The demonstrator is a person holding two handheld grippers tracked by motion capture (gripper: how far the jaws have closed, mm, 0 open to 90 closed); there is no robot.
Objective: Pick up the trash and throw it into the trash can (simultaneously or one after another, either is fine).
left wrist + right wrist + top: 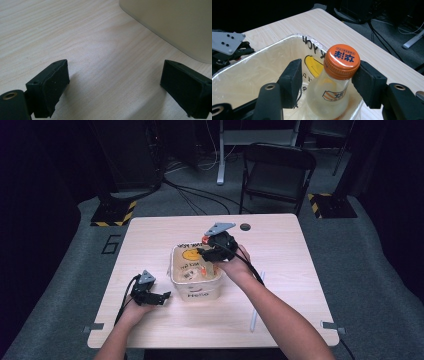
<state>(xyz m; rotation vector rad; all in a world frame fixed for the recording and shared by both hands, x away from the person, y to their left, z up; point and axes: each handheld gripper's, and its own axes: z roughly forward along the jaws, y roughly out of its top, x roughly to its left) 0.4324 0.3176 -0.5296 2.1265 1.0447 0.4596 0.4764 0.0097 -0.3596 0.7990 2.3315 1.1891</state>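
The right gripper [325, 75] stands over the lined bin [196, 290], jaws apart around an orange-capped bottle [332, 90] inside it, one jaw touching the cap; the left gripper [113, 85] rests spread wide on the table [280, 245] beside the bin.

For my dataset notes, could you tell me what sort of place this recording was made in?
Probably a lab or studio set up for recording, not a home. A light wooden table stands on grey carpet among dark surroundings, with hazard-striped stand bases, loose floor cables and a black folding chair behind it.
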